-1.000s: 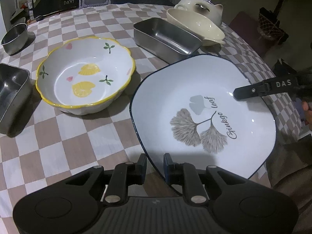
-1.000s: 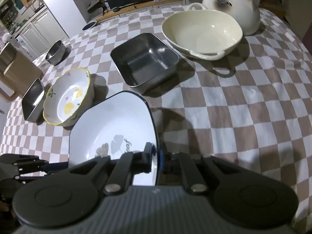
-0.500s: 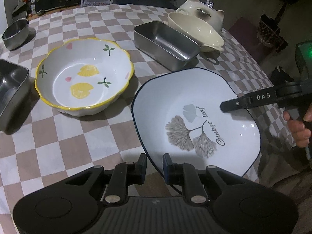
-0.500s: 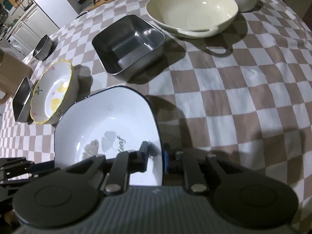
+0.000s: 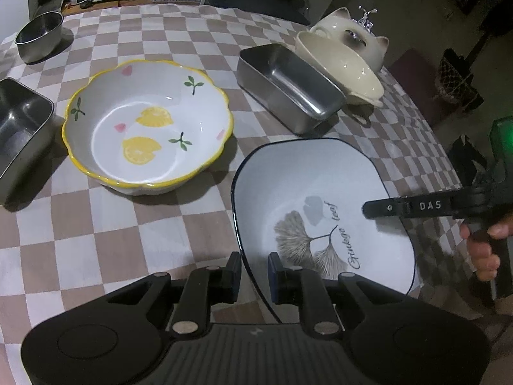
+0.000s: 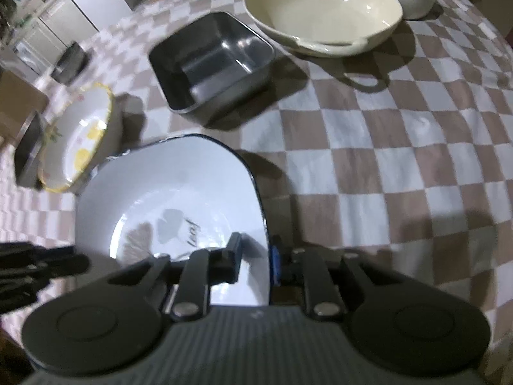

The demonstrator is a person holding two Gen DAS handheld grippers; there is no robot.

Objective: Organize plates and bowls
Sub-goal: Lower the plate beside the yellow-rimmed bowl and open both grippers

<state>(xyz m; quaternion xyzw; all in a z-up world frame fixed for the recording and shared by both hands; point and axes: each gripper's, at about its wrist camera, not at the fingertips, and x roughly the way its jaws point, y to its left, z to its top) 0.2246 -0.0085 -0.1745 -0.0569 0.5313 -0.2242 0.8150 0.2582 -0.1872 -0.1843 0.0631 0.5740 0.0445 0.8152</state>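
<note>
A white ginkgo-leaf plate (image 5: 320, 199) with a dark blue rim is held tilted above the checked tablecloth. My left gripper (image 5: 255, 269) is shut on its near-left rim. My right gripper (image 6: 255, 253) is shut on its opposite rim; the plate (image 6: 173, 192) fills the left of the right wrist view. The right gripper's finger (image 5: 407, 208) reaches over the plate from the right. A lemon-pattern bowl (image 5: 147, 125) with a yellow scalloped rim sits left of the plate and shows in the right wrist view (image 6: 77, 138).
A square steel tray (image 5: 288, 86) and a cream handled bowl (image 5: 340, 64) stand behind the plate, with a cat-shaped pot (image 5: 352, 32) beyond. Another steel tray (image 5: 19, 134) sits at the left edge, a round steel bowl (image 5: 40, 37) at the far left.
Both grippers have carried the plate nearer and lower in view, tilting it. The bowls and trays have not moved.
</note>
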